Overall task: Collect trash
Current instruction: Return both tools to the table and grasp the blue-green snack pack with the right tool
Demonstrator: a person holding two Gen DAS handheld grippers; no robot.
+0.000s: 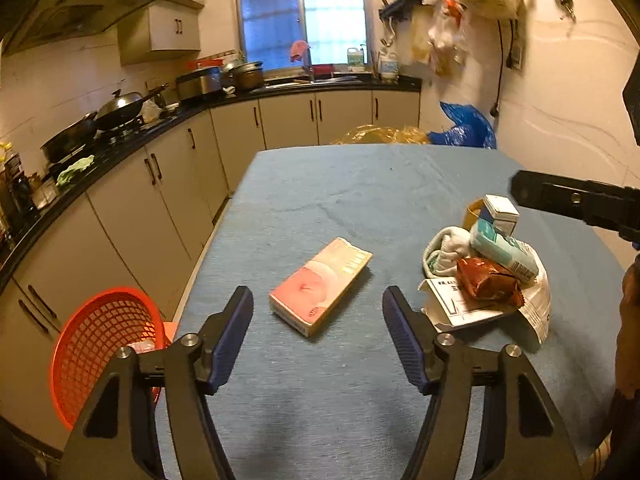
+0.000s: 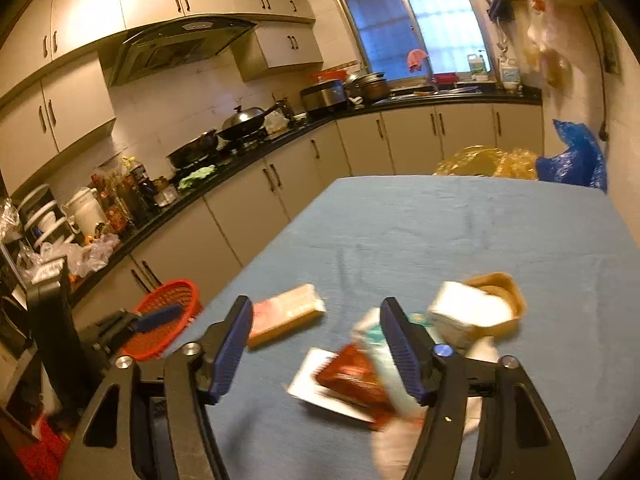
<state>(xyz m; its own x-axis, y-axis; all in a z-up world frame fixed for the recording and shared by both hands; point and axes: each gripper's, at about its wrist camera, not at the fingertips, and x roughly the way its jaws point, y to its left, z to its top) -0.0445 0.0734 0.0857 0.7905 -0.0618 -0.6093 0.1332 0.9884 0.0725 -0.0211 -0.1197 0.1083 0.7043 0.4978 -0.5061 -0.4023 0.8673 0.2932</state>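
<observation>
I have the left hand-held gripper (image 1: 318, 334) spread wide above the blue-covered counter (image 1: 360, 184), with nothing between its blue pads. The pink box (image 1: 320, 286) lies flat on the counter just beyond the fingertips, roughly midway across and toward the near edge. The right hand-held gripper (image 2: 316, 346) is spread too, and nothing is pinched. The trash pile (image 1: 486, 268) sits near the counter's right edge: a white cloth bundle, a teal-and-white packet, a red-brown wrapper (image 1: 488, 282), a small white carton and printed papers underneath, all touching. In the right wrist view the pile is blurred and lies partly behind the right finger. The orange basket (image 1: 106, 350) stands off the counter's left edge, beside the cabinets, with something pale inside that I cannot make out.
</observation>
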